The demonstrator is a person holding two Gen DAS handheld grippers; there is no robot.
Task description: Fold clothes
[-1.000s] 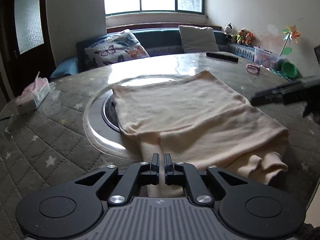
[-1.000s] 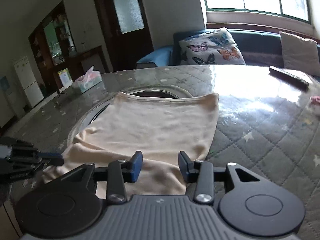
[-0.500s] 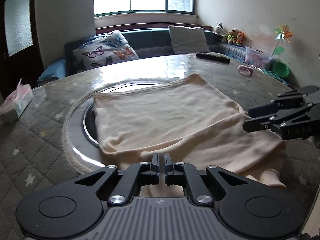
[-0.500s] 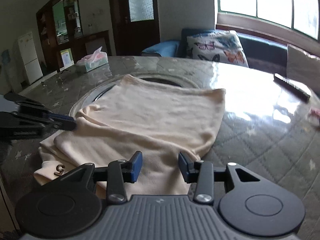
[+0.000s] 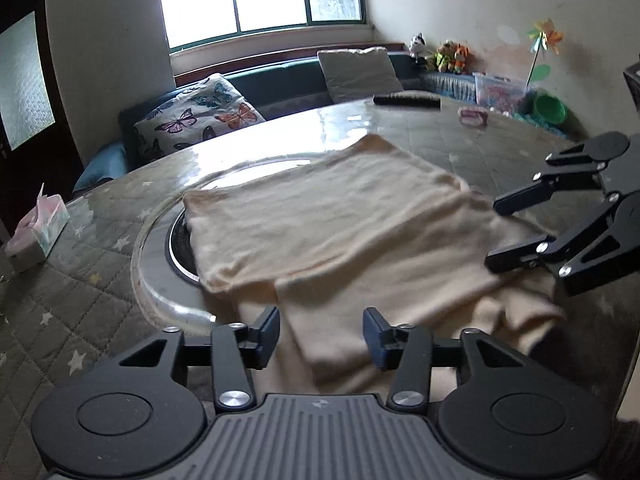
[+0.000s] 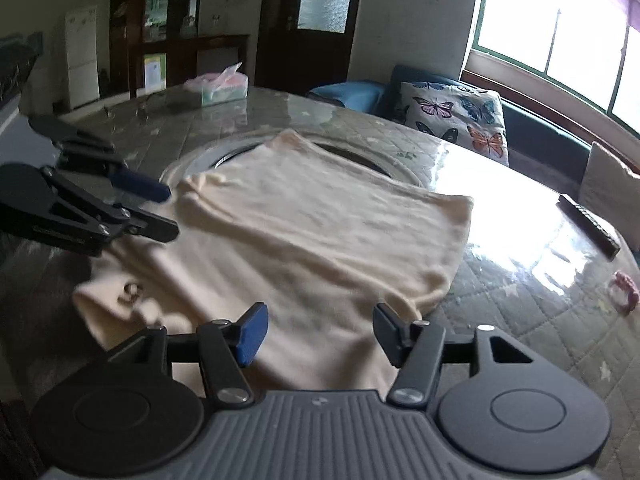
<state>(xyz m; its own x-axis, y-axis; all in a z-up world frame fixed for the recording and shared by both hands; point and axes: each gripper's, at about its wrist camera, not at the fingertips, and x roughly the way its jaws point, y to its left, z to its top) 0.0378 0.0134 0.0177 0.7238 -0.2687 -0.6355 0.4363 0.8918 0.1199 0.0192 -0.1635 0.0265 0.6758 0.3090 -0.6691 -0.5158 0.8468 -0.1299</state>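
A cream knit garment (image 5: 340,236) lies partly folded on the round table, over the glass turntable; it also shows in the right wrist view (image 6: 320,240). Its sleeves are folded in at the near end. My left gripper (image 5: 322,332) is open and empty, just above the garment's near edge. My right gripper (image 6: 318,330) is open and empty over the garment's other near corner. Each gripper shows in the other's view: the right gripper (image 5: 496,234) at the garment's right side, the left gripper (image 6: 168,212) at its left side.
The table (image 5: 80,320) has a quilted star cover. A tissue box (image 5: 38,228) stands at the left, a remote (image 5: 406,100) and a pink item (image 5: 472,114) at the far side. A sofa with cushions (image 5: 200,114) is behind, under the window.
My left gripper has opened; it was shut a second ago. Both grippers have pulled back and lifted a little from the garment. The right gripper stays open.
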